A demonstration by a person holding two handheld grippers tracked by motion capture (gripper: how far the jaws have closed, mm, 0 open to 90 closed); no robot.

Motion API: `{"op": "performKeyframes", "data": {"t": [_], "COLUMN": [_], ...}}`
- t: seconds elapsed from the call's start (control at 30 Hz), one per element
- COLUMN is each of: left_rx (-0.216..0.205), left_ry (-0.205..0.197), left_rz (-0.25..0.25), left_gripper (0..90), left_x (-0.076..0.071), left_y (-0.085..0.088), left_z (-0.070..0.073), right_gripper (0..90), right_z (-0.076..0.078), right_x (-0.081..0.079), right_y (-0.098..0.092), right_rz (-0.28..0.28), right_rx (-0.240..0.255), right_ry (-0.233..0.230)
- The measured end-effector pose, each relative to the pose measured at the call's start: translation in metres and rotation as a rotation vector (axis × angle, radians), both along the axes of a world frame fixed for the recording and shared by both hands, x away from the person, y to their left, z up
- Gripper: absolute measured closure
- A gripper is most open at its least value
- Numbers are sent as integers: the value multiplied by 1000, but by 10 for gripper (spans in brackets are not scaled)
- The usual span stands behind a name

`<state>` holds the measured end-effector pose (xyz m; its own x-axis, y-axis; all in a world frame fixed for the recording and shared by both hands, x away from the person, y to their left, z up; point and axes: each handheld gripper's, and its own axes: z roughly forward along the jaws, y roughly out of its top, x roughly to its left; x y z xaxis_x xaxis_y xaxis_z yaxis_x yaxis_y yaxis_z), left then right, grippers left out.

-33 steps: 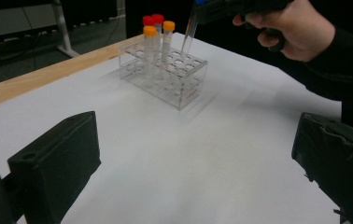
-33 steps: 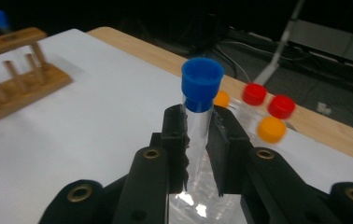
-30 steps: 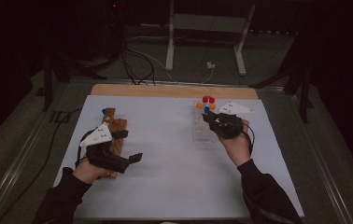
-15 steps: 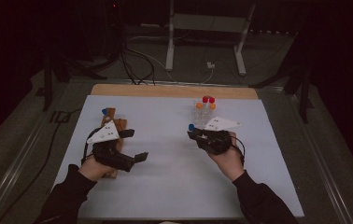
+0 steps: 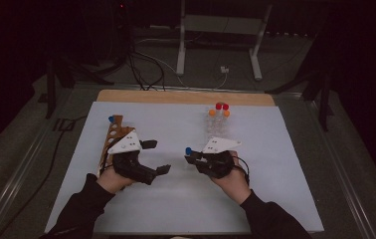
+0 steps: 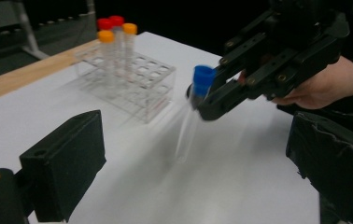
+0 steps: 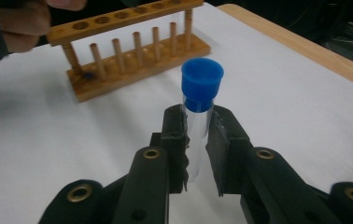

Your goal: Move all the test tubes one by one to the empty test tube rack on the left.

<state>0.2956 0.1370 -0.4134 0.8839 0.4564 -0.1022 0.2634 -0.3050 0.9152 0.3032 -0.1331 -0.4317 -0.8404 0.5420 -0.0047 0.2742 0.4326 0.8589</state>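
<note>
Tubes capped red and orange stand in the clear rack [image 6: 132, 84]; my right gripper [image 7: 198, 135] clamps a blue-capped tube [image 7: 201, 93], left gripper [image 6: 193, 158] gaping.

I see a table [image 5: 295, 199] w/ a white sheet over it, bare wood strip [image 5: 176, 96] showing along the far edge. On the sheet: wooden tube rack [image 5: 112, 137] at left w/ a blue-capped tube at its far end, clear plastic rack [image 6: 132, 81] far right of centre, holding red- and orange-capped tubes.
</note>
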Motion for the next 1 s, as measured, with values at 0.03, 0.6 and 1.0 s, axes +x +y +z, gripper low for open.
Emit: {"op": "performKeyframes", "data": {"t": [0.03,0.6,1.0], "left_rx": [0,29,38], "left_ry": [0,-26,-36], "left_rz": [-5,-35,-70], "left_gripper": [73,469,725], "left_x": [0,2,4], "left_y": [-2,-28,-34], "left_z": [0,-5,-6], "right_gripper": [770,769,770], "right_z": [0,-1,0], "right_x": [-1,-13,-14], "right_y": [2,14,15], "right_rz": [8,68,71], "right_rx": [0,-3,-5], "right_ry": [1,6,8]}}
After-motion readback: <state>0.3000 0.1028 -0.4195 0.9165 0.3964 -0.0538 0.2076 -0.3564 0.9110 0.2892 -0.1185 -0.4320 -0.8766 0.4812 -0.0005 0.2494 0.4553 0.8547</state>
